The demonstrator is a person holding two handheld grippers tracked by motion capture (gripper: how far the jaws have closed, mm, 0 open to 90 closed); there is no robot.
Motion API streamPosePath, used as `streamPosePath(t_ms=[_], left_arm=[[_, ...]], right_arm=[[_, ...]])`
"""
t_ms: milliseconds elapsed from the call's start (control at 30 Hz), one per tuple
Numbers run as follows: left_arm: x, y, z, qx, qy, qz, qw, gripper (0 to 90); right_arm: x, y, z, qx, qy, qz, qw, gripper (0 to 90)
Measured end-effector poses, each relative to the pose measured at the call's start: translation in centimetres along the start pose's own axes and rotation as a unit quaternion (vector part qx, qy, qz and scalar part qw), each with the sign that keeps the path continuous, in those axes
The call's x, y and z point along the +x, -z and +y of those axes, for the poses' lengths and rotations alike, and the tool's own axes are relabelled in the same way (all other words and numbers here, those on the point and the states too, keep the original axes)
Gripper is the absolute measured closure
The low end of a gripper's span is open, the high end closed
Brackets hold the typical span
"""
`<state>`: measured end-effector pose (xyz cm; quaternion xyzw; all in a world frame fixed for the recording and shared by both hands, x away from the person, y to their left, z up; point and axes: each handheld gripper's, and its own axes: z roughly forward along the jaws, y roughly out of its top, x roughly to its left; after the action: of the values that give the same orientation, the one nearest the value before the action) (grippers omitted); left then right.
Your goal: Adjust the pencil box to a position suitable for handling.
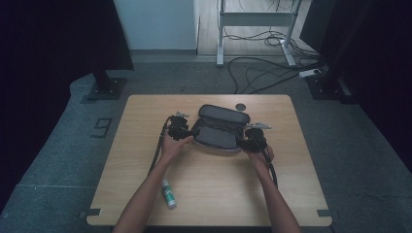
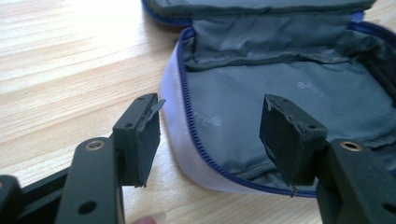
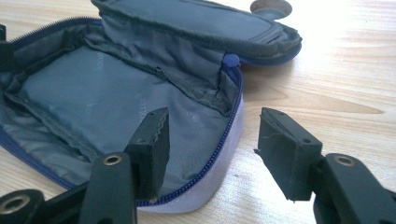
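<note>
Straddling both ends of the open grey pouch (image 1: 219,130) near the middle of the table (image 1: 145,121).
You are holding the left tool (image 2: 210,130) and right tool (image 3: 212,149) with jaws apart, each spanning the pouch's zipper rim, clamping nothing. Judging by this, you are preparing to grip the rim; next, close both tools squarely on the fabric edge. A glue stick (image 1: 168,193) is lying well nearer you than the pouch.

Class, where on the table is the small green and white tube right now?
In the high view, the tube lies on the table's near left part, beside the person's left forearm, well short of the open pouch.
</note>
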<state>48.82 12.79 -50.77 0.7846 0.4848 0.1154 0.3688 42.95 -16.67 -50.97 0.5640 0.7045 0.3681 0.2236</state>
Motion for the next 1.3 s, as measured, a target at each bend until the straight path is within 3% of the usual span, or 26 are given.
streamPosePath(t_ms=[333, 733, 1033, 1300], left_arm=[[0.7, -1.1, -0.4, 0.015, 0.004, 0.014, 0.9998, 46.2], [0.9, -2.1, -0.8, 0.035, 0.008, 0.009, 0.9993, 68.0], [1.1, -2.1, -0.9, 0.039, 0.01, 0.013, 0.9991, 80.3], [1.3, -2.0, -0.8, 0.039, 0.016, 0.006, 0.9991, 84.0]], right_arm=[[0.2, -1.1, -0.4, 0.011, 0.0, 0.001, 0.9999, 46.5], [0.4, -2.5, -1.1, 0.044, 0.009, 0.001, 0.999, 53.9], [0.0, -2.8, -1.2, 0.052, -0.004, -0.007, 0.9986, 69.0], [-0.3, -2.6, -1.1, 0.05, -0.01, -0.012, 0.9986, 82.5]])
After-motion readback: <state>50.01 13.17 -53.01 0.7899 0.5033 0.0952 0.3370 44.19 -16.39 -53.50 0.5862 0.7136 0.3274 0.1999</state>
